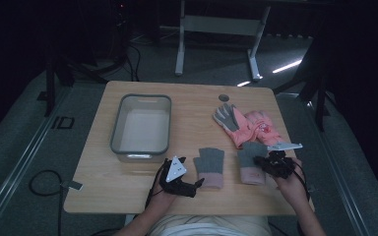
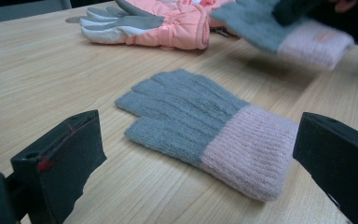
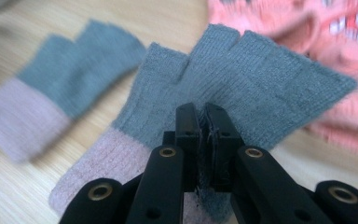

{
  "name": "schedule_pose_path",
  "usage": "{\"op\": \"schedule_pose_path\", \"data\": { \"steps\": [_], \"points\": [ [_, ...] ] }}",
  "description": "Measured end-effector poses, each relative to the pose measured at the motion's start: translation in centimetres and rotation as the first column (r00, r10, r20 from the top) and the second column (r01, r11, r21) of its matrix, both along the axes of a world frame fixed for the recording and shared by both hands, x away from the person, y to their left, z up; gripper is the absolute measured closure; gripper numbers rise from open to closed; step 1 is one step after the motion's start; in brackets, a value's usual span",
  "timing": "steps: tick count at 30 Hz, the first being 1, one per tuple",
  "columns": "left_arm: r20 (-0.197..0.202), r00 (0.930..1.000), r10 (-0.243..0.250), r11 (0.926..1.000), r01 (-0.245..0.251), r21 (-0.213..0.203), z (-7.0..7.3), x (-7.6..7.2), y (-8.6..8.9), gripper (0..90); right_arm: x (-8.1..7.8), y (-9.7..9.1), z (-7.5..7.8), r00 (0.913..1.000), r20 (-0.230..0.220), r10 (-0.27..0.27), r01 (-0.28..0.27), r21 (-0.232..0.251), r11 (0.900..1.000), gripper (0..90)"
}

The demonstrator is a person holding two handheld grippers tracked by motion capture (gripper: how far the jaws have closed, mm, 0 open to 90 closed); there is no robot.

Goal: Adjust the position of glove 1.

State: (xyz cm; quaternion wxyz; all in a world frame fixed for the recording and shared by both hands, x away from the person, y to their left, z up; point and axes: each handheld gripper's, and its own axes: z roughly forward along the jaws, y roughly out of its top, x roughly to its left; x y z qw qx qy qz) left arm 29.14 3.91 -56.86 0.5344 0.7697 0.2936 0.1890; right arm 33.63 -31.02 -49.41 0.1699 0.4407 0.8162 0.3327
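Note:
Two grey knit gloves with pink cuffs are on the wooden table (image 1: 108, 191). The left knit glove (image 1: 209, 166) (image 2: 205, 126) lies flat. My left gripper (image 1: 196, 187) (image 2: 204, 144) stands open just short of its cuff, touching nothing. My right gripper (image 1: 268, 164) (image 3: 204, 116) is shut on a fold of the right knit glove (image 1: 248, 164) (image 3: 261, 79), which hangs tilted and slightly off the table. In the left gripper view this lifted glove (image 2: 284, 32) is blurred at the upper right.
A pair of pink ski gloves (image 1: 248, 125) (image 2: 168, 21) (image 3: 326, 28) with grey palms lies just beyond the right knit glove. A grey bin (image 1: 115, 128) sits on the left half of the table. A round hole (image 1: 224, 97) marks the far edge.

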Motion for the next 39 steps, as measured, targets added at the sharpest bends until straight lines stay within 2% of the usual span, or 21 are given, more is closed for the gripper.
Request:
{"op": "schedule_pose_path", "data": {
  "steps": [7, 12, 17, 19, 22, 25, 32, 39],
  "points": [
    [-0.011, 0.9999, -0.008, 0.9998, 0.008, -0.019, 0.0, 0.2, 0.2, 1.2, 0.6, 3.4, 3.1, 0.9974, 0.059, 0.039, -0.042, 0.036, 0.9985, 85.0],
    [0.026, 0.9996, -0.013, 0.9998, 0.013, 0.012, 0.0, -0.2, -0.1, 1.1, 1.2, 6.2, 3.6, 0.9934, 0.067, 0.094, -0.098, 0.068, 0.9929, 85.0],
    [0.038, 0.9991, -0.021, 0.9995, 0.021, 0.023, 0.0, -0.4, -0.3, 1.1, 1.7, 8.4, 2.8, 0.9925, 0.036, 0.117, -0.120, 0.089, 0.9887, 84.9],
    [0.036, 0.9991, -0.021, 0.9996, 0.020, 0.021, 0.0, -0.4, -0.3, 1.1, 1.8, 9.4, 2.4, 0.9923, 0.030, 0.120, -0.122, 0.077, 0.9895, 84.9],
    [0.033, 0.9992, -0.023, 0.9997, 0.023, 0.012, 0.0, -0.3, -0.2, 1.1, 1.9, 10.4, 1.9, 0.9916, 0.014, 0.128, -0.129, 0.088, 0.9878, 84.9],
    [0.033, 0.9991, -0.026, 0.9996, 0.025, 0.015, 0.0, -0.3, -0.2, 1.1, 2.0, 11.2, 1.1, 0.9915, 0.002, 0.130, -0.130, 0.077, 0.9885, 84.8],
    [0.029, 0.9991, -0.030, 0.9995, 0.029, 0.008, 0.0, -0.3, -0.2, 1.1, 1.8, 12.3, -1.5, 0.9889, -0.062, 0.135, -0.132, 0.048, 0.9901, 84.8],
    [0.025, 0.9993, -0.027, 0.9996, 0.026, 0.007, 0.0, -0.3, -0.2, 1.1, 1.4, 12.6, -2.5, 0.9861, -0.096, 0.135, -0.131, 0.053, 0.9900, 84.6]
  ]
}}
